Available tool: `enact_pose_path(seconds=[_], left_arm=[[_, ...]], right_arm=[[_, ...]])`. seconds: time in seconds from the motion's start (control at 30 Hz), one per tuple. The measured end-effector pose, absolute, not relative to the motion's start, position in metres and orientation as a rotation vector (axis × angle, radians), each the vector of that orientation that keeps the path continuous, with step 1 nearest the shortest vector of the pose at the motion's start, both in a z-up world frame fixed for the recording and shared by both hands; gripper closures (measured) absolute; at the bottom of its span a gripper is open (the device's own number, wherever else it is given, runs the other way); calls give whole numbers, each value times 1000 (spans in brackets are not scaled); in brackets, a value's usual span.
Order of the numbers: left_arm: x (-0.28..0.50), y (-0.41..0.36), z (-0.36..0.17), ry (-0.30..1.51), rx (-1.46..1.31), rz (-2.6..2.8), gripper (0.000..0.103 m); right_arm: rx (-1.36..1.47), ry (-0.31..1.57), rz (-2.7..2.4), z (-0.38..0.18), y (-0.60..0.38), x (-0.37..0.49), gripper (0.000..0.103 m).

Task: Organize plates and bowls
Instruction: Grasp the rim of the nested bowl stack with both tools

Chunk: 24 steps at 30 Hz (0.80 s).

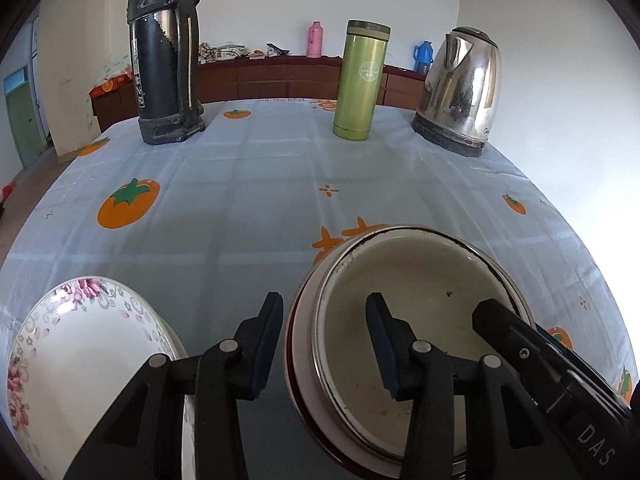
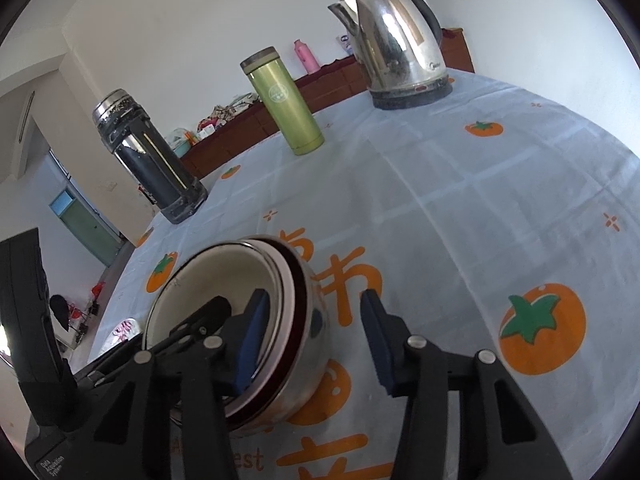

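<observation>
step: two-handed lift of stacked cream enamel bowl in steel bowl (image 1: 420, 312) | left gripper (image 1: 326, 344) fingers half-open, straddling near rim, no squeeze | right gripper (image 2: 316, 340) likewise, opposite rim | advice: close evenly, lift level | floral plate (image 1: 80, 352) left of the left fingers

1. The table (image 1: 280, 184) wears a pale blue cloth printed with orange persimmons and characters.
2. Straddled by both sets of tongs: the stacked bowls (image 1: 420, 280).
3. Left of the left tongs: a floral plate (image 1: 80, 344).
4. Far beyond the tongs stand a black flask (image 1: 164, 60), a green tumbler (image 1: 360, 80) and a steel kettle (image 1: 460, 88).
</observation>
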<state>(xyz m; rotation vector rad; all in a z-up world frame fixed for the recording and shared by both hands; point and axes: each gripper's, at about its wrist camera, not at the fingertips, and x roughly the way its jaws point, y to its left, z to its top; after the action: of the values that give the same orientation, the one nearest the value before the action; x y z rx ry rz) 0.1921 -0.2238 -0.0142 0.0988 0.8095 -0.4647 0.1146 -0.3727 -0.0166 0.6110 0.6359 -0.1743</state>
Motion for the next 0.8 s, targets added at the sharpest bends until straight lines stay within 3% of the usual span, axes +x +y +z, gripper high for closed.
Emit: enact_pose_path(seconds=[0.33, 0.8], left_arm=[[189, -225, -14, 782, 121, -451, 70], [184, -226, -8, 769, 91, -494, 70]], right_arm=[[672, 663, -108, -22, -374, 121, 66], [620, 640, -157, -12, -371, 112, 67]])
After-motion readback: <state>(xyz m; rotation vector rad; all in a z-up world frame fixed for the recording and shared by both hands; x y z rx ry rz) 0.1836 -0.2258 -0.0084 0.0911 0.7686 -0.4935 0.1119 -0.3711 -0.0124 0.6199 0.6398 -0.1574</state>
